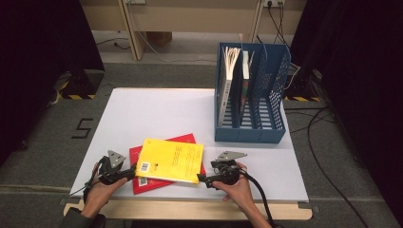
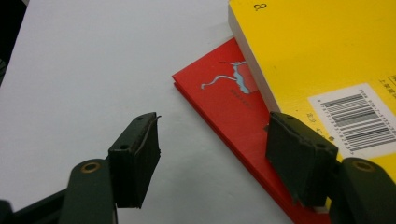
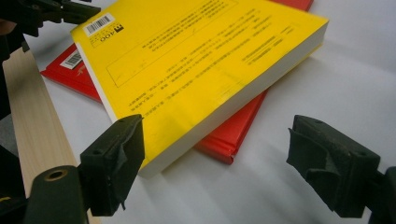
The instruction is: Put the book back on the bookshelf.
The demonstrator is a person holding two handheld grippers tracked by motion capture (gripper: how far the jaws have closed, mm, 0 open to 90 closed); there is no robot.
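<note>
One white tabletop (image 1: 157,114) on grey carpet, blue file rack (image 1: 266,118) upper right, thick yellow book (image 1: 170,160) with barcode atop red book (image 1: 142,183), lower centre, left gripper (image 1: 130,175) and right gripper (image 1: 202,179) both agape at its corners, gripping nothing.

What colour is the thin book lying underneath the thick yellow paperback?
Red: the thin red book under the thick yellow paperback shows best in the left gripper view.

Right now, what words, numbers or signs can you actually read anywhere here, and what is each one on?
"5": black mark on the grey carpet floor left of the white table.
"400": beside the barcode on the thick yellow paperback book.
"8": near the yellow book's corner in the left gripper view.
Too small or blurred: the yellow cover's printed lines, both barcodes' digits, and the thin red book, which shows a drawing.
</note>
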